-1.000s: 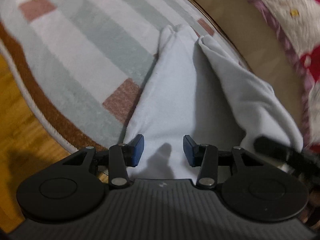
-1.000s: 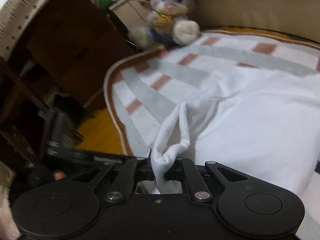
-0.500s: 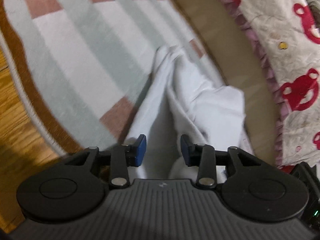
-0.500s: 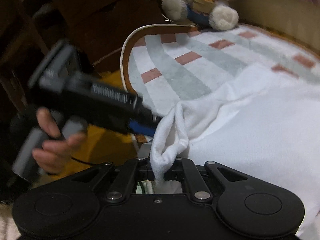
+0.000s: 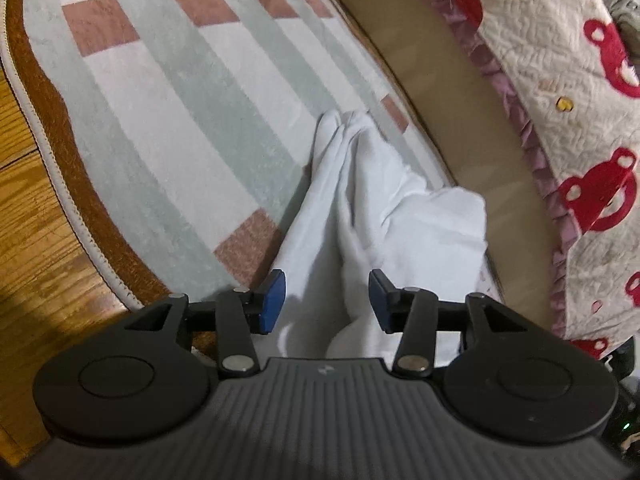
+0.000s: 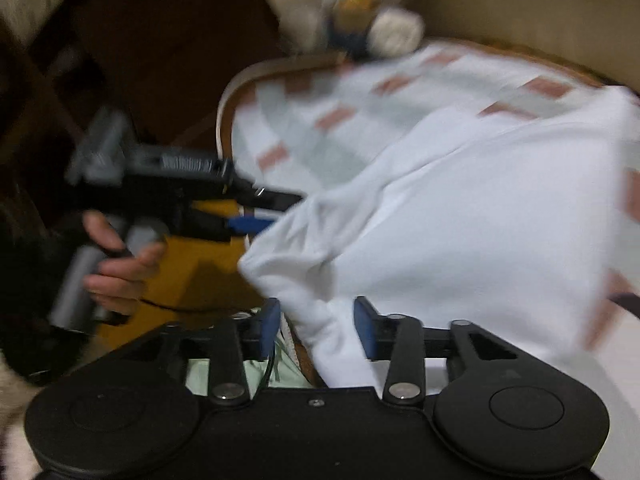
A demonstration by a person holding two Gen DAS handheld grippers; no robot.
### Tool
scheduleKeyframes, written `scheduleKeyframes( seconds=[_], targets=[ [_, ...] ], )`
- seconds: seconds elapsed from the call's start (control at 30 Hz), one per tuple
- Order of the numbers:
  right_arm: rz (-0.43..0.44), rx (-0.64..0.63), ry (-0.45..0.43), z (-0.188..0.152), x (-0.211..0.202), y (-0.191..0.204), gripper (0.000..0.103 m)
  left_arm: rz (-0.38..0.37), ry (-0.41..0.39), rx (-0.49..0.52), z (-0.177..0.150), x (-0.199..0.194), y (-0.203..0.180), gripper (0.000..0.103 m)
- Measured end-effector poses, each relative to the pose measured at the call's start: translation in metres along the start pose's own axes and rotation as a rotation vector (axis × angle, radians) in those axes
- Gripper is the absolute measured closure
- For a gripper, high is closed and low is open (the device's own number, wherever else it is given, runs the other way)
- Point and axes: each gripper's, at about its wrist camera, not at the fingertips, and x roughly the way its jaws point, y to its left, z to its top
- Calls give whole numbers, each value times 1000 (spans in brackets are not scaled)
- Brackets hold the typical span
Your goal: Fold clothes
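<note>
- A second ago my right gripper (image 6: 316,322) was pinched shut on a bunched bit of the white garment (image 6: 460,216); now its blue pads stand apart, with the cloth loose between them and not clamped.
- My left gripper (image 5: 325,300) has stayed spread wide the whole second. Cloth lies between its pads, but neither pad seems to press on it.
- So, as far as I can judge, neither gripper holds the garment at this moment.
- The garment lies on the striped rug (image 5: 168,92), close to the rug's edge and just beside the tan bed base (image 5: 452,80).
- In the left view it has changed shape: a second ago it spread as a broad panel with one flap turned over, and now it is drawn into a narrow, ridged heap with a rumpled lump on its right side.
- The right view is blurred, so I cannot tell how neat the edges are. It shows a wide white sheet with a loose corner drooping toward my left hand (image 6: 116,264).
- My reading: a fold was carried across and let go, but the heap looks bunched, not flat, so it probably wants smoothing.
</note>
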Motion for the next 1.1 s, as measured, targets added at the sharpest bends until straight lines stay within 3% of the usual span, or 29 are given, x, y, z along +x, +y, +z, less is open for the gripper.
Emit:
scheduleKeyframes(
  seconds=[0.07, 0.23, 0.33, 0.4, 0.57, 0.6, 0.63, 0.77, 0.8, 0.87, 0.93, 0.97, 1.1],
  targets=[
    [-78, -14, -46, -6, -28, -10, 56, -15, -12, -1, 2, -4, -1, 57],
    [-273, -121, -99, -16, -46, -21, 56, 11, 37, 106, 7, 21, -16, 54],
    [-346, -184, -89, -16, -43, -25, 57, -48, 38, 117, 7, 25, -24, 54],
    [-359, -209, -90, -14, -44, -26, 57, -78, 47, 156, 5, 24, -31, 52],
    [-353, -197, -109, 2, -47, -33, 57, 44, 69, 234, -3, 43, -42, 51],
    [-341, -185, -109, 5, -45, -35, 57, 66, 62, 250, -4, 48, -44, 67],
    [-328, -173, -106, 6, -41, -37, 57, 98, 38, 291, -7, 51, -49, 95],
    [-224, -123, -65, 2, -32, -41, 57, 119, -141, 415, -17, 11, -78, 93],
    [-210, -127, -35, -2, -28, -40, 57, 125, -147, 455, -19, 8, -82, 93],
    [-192, -141, 33, -13, -18, -38, 57, 173, -78, 466, -20, 20, -74, 91],
    [-230, -174, 110, -28, -4, -36, 57, 266, -4, 436, -17, 38, -57, 89],
    [-238, -179, 122, -34, -1, -36, 57, 277, 1, 442, -16, 39, -53, 87],
    [-247, -133, 123, -39, -3, -35, 57, 211, -100, 453, -4, 23, -58, 87]
  ],
)
